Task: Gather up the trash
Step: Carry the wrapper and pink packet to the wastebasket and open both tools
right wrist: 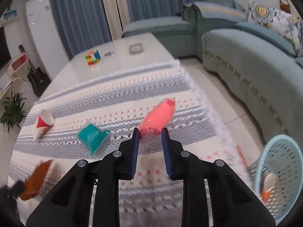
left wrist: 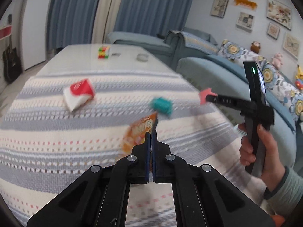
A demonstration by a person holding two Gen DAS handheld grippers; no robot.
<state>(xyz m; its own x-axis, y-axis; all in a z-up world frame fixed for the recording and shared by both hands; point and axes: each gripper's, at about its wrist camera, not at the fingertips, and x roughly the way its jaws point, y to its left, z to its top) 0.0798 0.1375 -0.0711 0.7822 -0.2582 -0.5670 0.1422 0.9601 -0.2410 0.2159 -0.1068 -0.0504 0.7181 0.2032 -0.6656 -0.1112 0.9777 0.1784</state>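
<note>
My left gripper is shut on an orange snack wrapper and holds it just above the striped cloth; the wrapper also shows in the right wrist view. My right gripper is shut on a pink packet that sticks out forward between the fingers; the packet shows at its tip in the left wrist view. A teal packet and a crushed red-and-white paper cup lie on the cloth to the left.
A light blue mesh basket with some trash in it stands off the table's right edge. A puzzle cube and a glass ashtray sit on the far bare tabletop. A blue sofa runs along the right.
</note>
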